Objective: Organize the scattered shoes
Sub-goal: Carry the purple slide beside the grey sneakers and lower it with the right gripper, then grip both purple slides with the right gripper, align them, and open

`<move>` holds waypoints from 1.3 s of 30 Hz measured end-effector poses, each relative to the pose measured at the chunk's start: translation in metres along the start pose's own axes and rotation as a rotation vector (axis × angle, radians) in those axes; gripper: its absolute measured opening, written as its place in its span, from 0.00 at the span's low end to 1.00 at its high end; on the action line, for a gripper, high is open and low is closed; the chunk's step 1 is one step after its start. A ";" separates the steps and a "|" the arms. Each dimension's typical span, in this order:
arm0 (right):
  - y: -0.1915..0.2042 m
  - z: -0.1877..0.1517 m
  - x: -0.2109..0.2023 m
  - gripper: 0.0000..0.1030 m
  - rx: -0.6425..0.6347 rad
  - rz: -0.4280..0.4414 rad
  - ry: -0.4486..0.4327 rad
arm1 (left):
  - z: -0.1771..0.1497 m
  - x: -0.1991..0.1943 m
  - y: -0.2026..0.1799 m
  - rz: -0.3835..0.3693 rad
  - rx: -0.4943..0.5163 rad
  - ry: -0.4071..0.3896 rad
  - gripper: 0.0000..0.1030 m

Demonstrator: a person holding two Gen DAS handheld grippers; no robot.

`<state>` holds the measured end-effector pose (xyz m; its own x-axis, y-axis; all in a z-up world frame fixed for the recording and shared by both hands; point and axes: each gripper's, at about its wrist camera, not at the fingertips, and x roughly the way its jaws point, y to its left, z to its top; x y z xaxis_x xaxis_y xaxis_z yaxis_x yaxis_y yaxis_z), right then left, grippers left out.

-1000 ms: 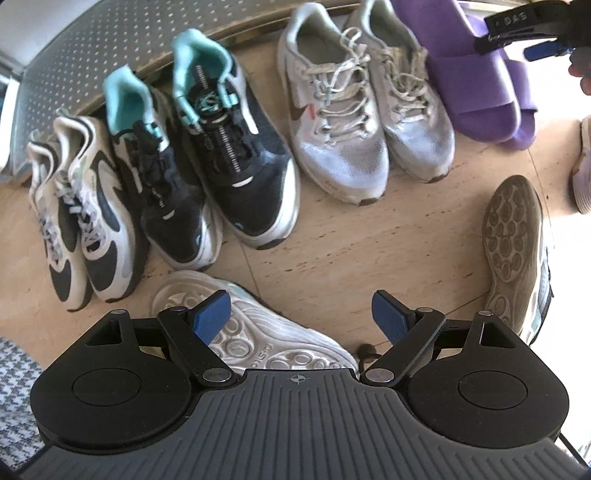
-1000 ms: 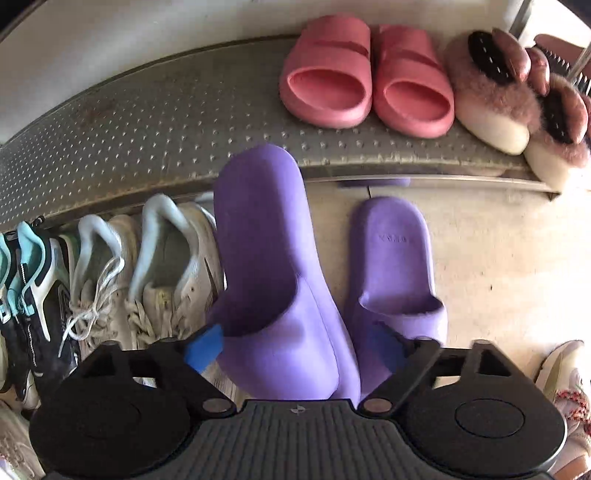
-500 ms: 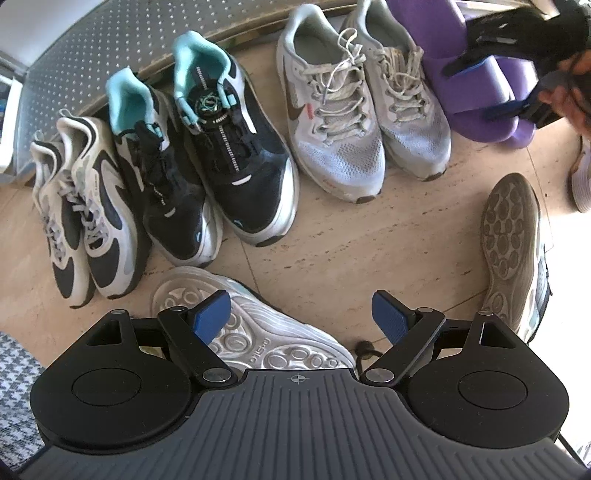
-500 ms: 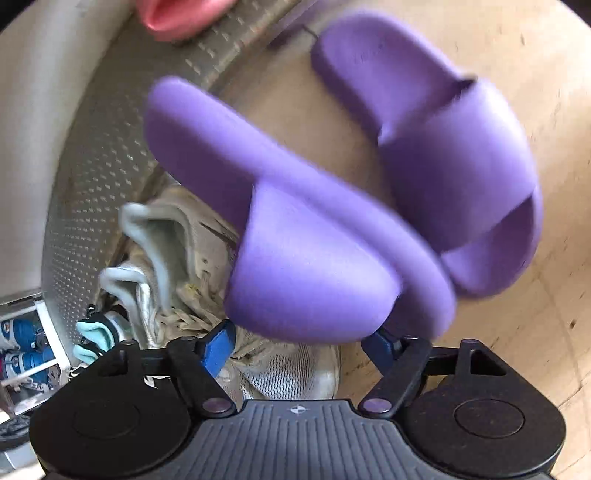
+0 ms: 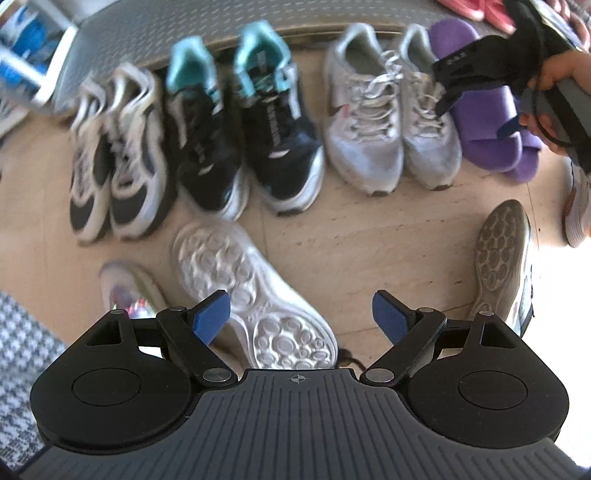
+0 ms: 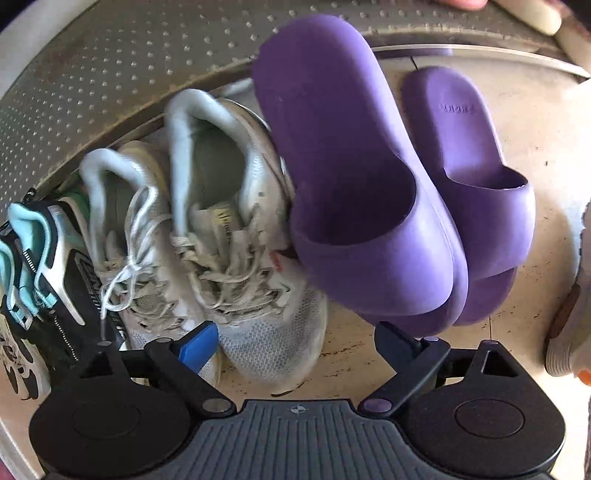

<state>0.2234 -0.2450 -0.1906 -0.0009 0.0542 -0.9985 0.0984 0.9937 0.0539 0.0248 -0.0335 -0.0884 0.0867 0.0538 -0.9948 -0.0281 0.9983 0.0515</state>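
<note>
- The left gripper sits at the bottom centre of the left wrist view, its blue-padded fingers spread wide with nothing between them, above an overturned white sneaker lying sole-up on the beige floor.
- Another sole-up shoe lies at the right edge of that view.
- Along the top, a row stands against the studded metal ledge: white-and-black sneakers, black-and-teal sneakers, grey sneakers.
- The right gripper has its fingers parted and grips nothing; the near purple slide fills the middle of the right wrist view, leaning against the far purple slide.
- In the upper right of the left wrist view, a hand holds that gripper.
</note>
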 end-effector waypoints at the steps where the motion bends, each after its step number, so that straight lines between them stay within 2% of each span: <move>1: 0.004 -0.005 -0.004 0.89 -0.022 -0.003 -0.017 | -0.003 -0.002 0.007 -0.001 -0.024 -0.007 0.86; 5: -0.002 -0.031 -0.050 0.89 -0.118 -0.048 -0.181 | 0.001 -0.009 0.033 -0.001 -0.096 -0.031 0.86; 8: -0.018 -0.045 -0.096 0.89 -0.186 -0.100 -0.391 | 0.016 -0.017 0.037 0.004 -0.106 -0.060 0.86; 12: -0.044 -0.037 -0.103 0.94 -0.209 -0.156 -0.462 | 0.034 -0.023 0.028 -0.053 -0.117 -0.108 0.88; 15: -0.063 -0.030 -0.104 0.95 -0.221 -0.196 -0.498 | 0.035 -0.010 0.012 -0.112 -0.069 -0.050 0.88; 17: -0.072 -0.020 -0.089 0.93 -0.136 -0.161 -0.478 | 0.032 -0.003 0.001 -0.086 0.001 -0.029 0.88; 18: -0.075 -0.015 -0.085 0.88 -0.100 -0.144 -0.470 | 0.030 0.001 -0.003 -0.062 0.034 -0.024 0.88; 20: -0.077 -0.006 -0.079 0.76 -0.039 -0.112 -0.466 | 0.029 0.006 -0.009 -0.018 0.074 -0.019 0.88; 21: -0.076 -0.001 -0.070 0.65 0.000 -0.091 -0.466 | 0.031 0.010 -0.011 -0.002 0.089 -0.012 0.88; 25: -0.062 0.018 -0.034 0.65 0.067 -0.062 -0.409 | 0.036 0.017 -0.012 -0.023 0.083 0.001 0.88; 28: -0.061 0.026 0.000 0.62 0.080 -0.091 -0.308 | 0.037 0.022 -0.013 -0.015 0.087 0.009 0.88; 31: -0.085 0.036 0.010 0.57 0.262 -0.017 -0.220 | 0.036 0.026 -0.012 -0.026 0.076 0.035 0.88; 32: -0.097 0.043 0.011 0.56 0.298 0.015 -0.154 | 0.035 0.028 -0.011 -0.039 0.068 0.046 0.88; 33: -0.117 0.053 0.015 0.55 0.339 0.065 -0.031 | 0.034 0.028 -0.011 -0.054 0.060 0.055 0.88; 34: -0.127 0.058 0.018 0.47 0.358 0.091 0.032 | 0.032 0.028 -0.012 -0.067 0.057 0.062 0.88; 35: -0.137 0.060 0.017 0.40 0.354 0.122 0.038 | 0.031 0.028 -0.013 -0.071 0.057 0.064 0.88; 36: -0.142 0.062 0.013 0.28 0.342 0.150 0.011 | 0.030 0.029 -0.014 -0.079 0.065 0.072 0.88; 37: -0.141 0.064 0.009 0.28 0.326 0.167 -0.037 | 0.029 0.030 -0.015 -0.075 0.071 0.075 0.88; 39: -0.123 0.068 0.013 0.28 0.229 0.090 -0.061 | 0.028 0.032 -0.017 -0.066 0.079 0.079 0.88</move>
<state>0.2788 -0.3728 -0.2106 0.0778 0.1280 -0.9887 0.3184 0.9366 0.1463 0.0560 -0.0478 -0.1190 0.0073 -0.0106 -0.9999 0.0540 0.9985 -0.0102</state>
